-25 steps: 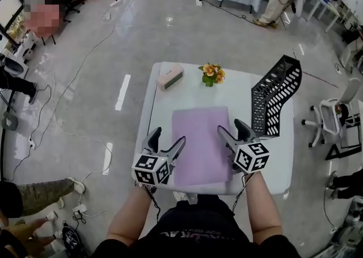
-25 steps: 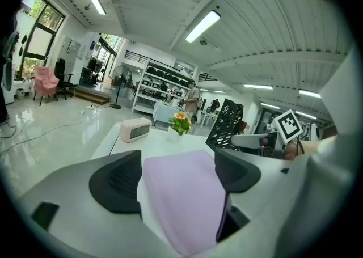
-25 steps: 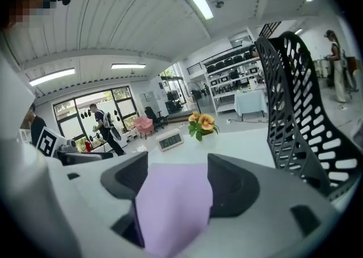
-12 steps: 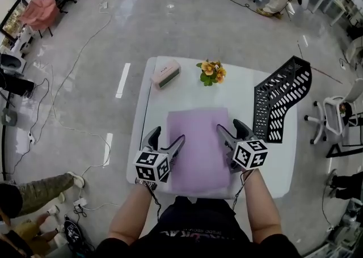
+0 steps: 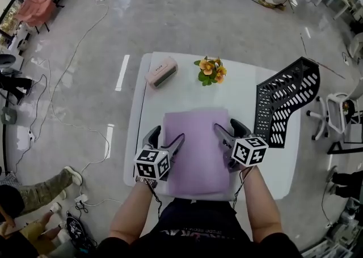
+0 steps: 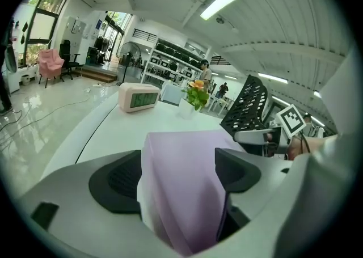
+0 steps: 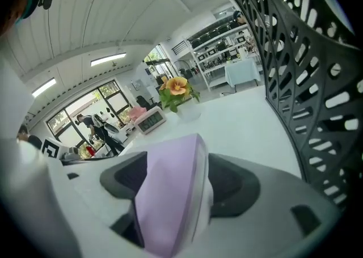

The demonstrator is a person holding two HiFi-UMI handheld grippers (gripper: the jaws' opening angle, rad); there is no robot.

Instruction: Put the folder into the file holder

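Folder (image 5: 195, 155), lilac, at the centre of the table (image 5: 244, 89). The left gripper (image 5: 168, 139) is clamped on its 9 o'clock edge and the right gripper (image 5: 228, 130) on its 3 o'clock edge. The file holder (image 5: 283, 106), black mesh, stands near at 2 o'clock. Handling: lift both edges evenly, turn the folder upright and feed it edge-first into the slot. An uneven pull would likely buckle it.
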